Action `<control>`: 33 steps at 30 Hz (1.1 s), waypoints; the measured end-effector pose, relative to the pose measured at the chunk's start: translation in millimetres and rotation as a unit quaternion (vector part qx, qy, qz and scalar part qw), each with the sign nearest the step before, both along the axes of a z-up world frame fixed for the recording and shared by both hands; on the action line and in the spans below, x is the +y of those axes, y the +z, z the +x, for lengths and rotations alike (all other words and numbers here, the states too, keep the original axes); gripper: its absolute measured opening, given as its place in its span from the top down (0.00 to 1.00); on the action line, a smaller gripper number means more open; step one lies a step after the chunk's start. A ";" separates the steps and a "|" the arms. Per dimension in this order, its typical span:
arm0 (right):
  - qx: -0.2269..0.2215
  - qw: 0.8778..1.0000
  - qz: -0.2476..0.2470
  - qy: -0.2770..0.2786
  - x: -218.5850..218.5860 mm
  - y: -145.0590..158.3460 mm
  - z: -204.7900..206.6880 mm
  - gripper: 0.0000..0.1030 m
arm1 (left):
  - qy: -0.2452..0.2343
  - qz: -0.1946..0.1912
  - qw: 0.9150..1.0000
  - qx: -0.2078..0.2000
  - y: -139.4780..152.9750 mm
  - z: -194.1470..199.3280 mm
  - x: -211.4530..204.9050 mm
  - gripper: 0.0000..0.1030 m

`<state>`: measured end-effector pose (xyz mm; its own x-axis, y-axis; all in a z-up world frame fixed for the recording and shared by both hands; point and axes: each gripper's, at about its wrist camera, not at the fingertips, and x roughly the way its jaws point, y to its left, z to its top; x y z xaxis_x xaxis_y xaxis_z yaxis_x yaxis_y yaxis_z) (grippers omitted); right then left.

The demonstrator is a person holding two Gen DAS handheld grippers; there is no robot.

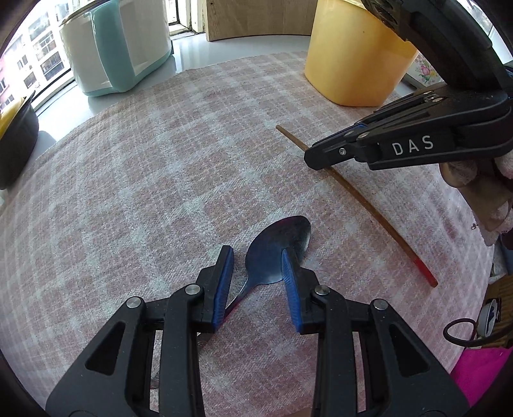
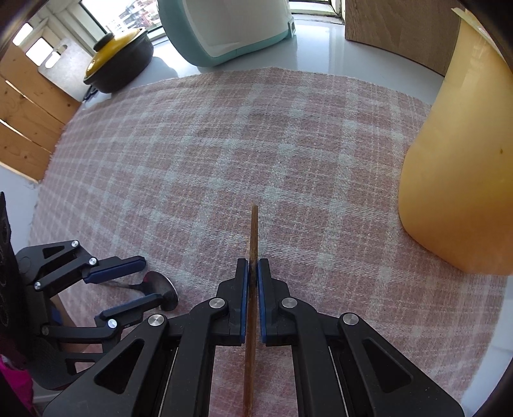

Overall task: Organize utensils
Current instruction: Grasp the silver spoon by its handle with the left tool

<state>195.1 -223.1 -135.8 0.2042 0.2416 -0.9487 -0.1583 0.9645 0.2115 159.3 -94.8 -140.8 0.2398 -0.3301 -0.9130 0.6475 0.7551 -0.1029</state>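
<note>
Left wrist view showed the left gripper (image 1: 258,259) pointing steeply down at a pink checked cloth (image 1: 154,179), its blue pads set on either side of a metal spoon (image 1: 279,247). Jaws stood partly apart; the spoon's bowl lay between the fingertips and its handle ran back under the left pad. Whether the pads actually pressed the spoon could not be told from either view.

Right wrist view showed the right gripper (image 2: 253,266) clamped on a wooden chopstick (image 2: 253,237), which ran straight out between the closed pads. From the left camera the same chopstick (image 1: 359,199) lay low across the cloth, its red-tipped end nearest that camera, with the right gripper (image 1: 320,157) over its middle.

Step in hand, as judged: collecting loose utensils, one per gripper, for the yellow container (image 2: 455,179) standing on the cloth just beside the right gripper. Next move would likely call for a firm hold on the spoon, then lifting both pieces and tipping them upright over the container's mouth, which was out of frame.

Surroundings: a teal and white appliance (image 2: 231,29) and a black pot with yellow lid (image 2: 118,57) sat beyond the cloth's far edge, well apart from the work. Cloth between the grippers and the container was bare. Main risk: the two grippers were near each other and could collide on the way up.
</note>
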 end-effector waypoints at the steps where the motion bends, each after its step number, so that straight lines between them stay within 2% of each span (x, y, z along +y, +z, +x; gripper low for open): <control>1: -0.001 1.000 0.000 0.000 -0.7 0.2 -0.1 0.96 | -0.001 0.001 1.000 -0.004 -0.1 -1.9 -0.4 0.71; 3: -0.001 1.000 0.000 -0.001 -3.2 0.3 -1.7 0.96 | -0.002 0.004 1.000 -0.014 -1.0 -4.7 -1.9 0.71; 5: -0.001 1.000 0.001 -0.002 -2.6 -0.5 -1.3 0.96 | -0.008 0.005 1.000 -0.020 -1.0 -8.5 -3.4 0.78; 18: -0.004 1.000 0.004 -0.011 -12.1 1.1 -5.7 0.96 | 0.009 0.026 0.996 -0.080 9.4 -30.6 -7.6 0.97; 28: -0.005 1.000 0.012 -0.013 -16.2 4.0 -11.2 0.96 | -0.008 0.043 0.994 -0.098 15.1 -46.9 -18.4 0.97; 33: -0.001 1.000 0.016 -0.016 -18.0 1.5 -13.5 0.96 | -0.015 0.039 0.995 -0.086 12.7 -44.3 -21.0 0.97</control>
